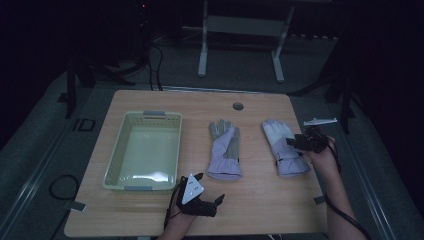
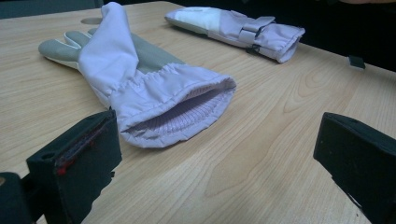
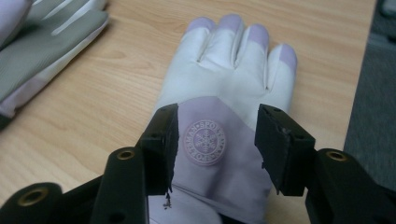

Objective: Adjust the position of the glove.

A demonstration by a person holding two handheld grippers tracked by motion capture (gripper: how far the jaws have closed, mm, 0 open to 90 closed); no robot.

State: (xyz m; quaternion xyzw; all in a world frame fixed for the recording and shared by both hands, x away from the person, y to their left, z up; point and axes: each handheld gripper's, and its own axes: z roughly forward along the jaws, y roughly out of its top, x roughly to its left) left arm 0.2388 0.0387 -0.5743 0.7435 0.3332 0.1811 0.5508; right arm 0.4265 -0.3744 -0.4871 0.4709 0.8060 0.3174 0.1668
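from above: pale green plastic basket [image 1: 143, 150] left on wooden table [image 1: 260, 200]; two lilac padded gloves, left glove [image 1: 225, 150] and right glove [image 1: 285, 148], side by side. left gripper [image 1: 212, 189] near front edge, jaws apart. right gripper [image 1: 296, 142] over right glove.

left gripper view: jaws wide, facing left glove's cuff [image 2: 180, 116], not touching.

right gripper view: jaws parted above right glove's snowflake badge [image 3: 204, 141].

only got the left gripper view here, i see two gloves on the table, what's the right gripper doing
Observer: The right gripper hangs over the back of the right-hand glove, jaws apart, not pressing it.
Operator: anything to put the gloves in
Observer: Yes, a pale green basket stands left of the nearer glove; nothing lies in it.
Operator: any marking on that far glove
Observer: A round snowflake badge sits between the right gripper's jaws.
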